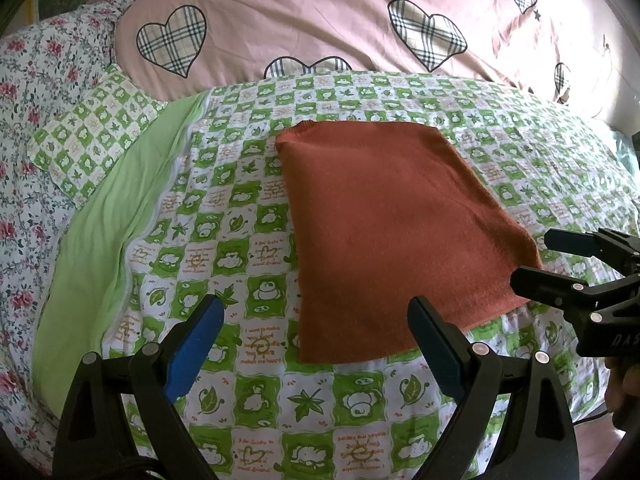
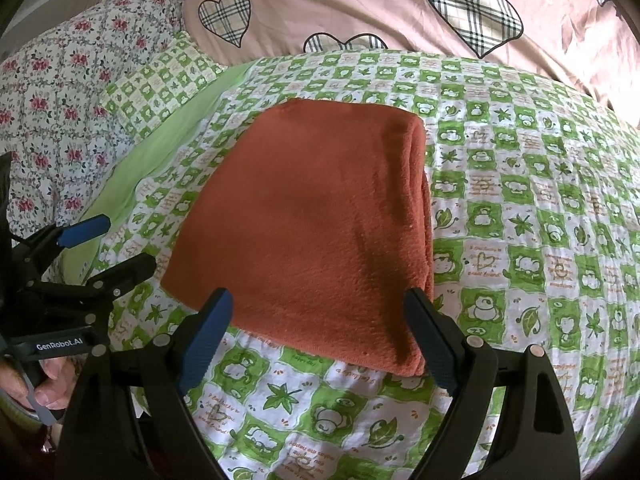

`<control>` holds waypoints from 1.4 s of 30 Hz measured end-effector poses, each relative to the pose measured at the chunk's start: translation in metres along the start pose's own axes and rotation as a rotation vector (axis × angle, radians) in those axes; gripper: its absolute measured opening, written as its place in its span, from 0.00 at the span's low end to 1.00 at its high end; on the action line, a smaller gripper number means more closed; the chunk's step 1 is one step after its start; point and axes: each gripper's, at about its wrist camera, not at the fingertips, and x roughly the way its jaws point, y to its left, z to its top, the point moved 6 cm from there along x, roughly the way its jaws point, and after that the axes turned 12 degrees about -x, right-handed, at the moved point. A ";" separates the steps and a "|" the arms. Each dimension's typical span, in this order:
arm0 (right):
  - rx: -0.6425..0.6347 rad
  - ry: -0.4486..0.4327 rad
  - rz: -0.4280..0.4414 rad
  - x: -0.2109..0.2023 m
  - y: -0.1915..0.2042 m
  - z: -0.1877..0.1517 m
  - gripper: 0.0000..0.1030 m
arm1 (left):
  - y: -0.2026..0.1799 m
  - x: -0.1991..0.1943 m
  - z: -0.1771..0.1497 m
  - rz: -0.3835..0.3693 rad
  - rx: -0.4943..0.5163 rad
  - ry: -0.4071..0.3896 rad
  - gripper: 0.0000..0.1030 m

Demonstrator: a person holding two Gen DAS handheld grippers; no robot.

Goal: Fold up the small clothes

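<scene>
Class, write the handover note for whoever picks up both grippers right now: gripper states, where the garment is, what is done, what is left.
Left gripper: open, empty, over the quilt at the near left corner of the garment.
Right gripper: open, empty, jaws either side of the garment's near edge, not gripping.
Garment: rust-red, lying flat on the green checked quilt as a neat rectangle, layers stacked along its right edge.
Done: it appears folded at least once.
Left: probably one more fold to halve it, or leave it if that size will do; I cannot see any other clothes.
</scene>
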 end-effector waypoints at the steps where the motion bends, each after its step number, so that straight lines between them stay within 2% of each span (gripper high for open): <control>1: 0.005 -0.002 0.002 0.000 0.000 0.000 0.85 | 0.000 0.000 0.000 -0.001 -0.001 0.000 0.91; 42: -0.014 -0.006 0.001 0.000 0.003 0.007 0.85 | 0.002 -0.002 0.011 -0.005 0.004 -0.024 0.91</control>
